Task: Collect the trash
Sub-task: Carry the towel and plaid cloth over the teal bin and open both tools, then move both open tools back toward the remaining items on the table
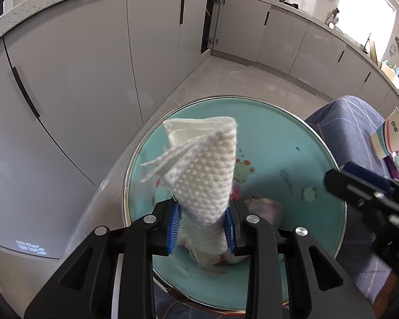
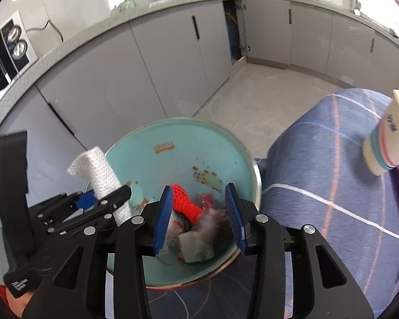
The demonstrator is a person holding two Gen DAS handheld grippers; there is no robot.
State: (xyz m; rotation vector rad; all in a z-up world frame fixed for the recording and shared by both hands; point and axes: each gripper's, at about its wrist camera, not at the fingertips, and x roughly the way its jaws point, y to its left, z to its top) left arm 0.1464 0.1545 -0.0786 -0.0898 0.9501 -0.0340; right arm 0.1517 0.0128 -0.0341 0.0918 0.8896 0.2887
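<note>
Item: white dimpled paper towel (image 1: 204, 170), rolled loosely, pinched low on its length by the left tongs (image 1: 203, 224) and standing up above the teal bin (image 1: 292, 138). Light, soft, easily crushed; likely to sag or unroll where the free corner flares, so the hold near the base of the roll suits it.

Item: red mesh scrap (image 2: 185, 202), just inside the bin, between the pads of the right tongs (image 2: 199, 216). Those tongs stand spread, neither pad pressing on it; whether it touches the left pad cannot be told. Limp, featherweight, springy netting; best taken across its bunched middle.

Item: other refuse at the bin's bottom, pale and crumpled, blurred, unidentified.

Item: striped paper cup (image 2: 391, 138), right of the bin, on a blue checked cloth (image 2: 332, 164). Thin-walled, dents readily; take by the rim or mid-body with gentle pressure.
</note>
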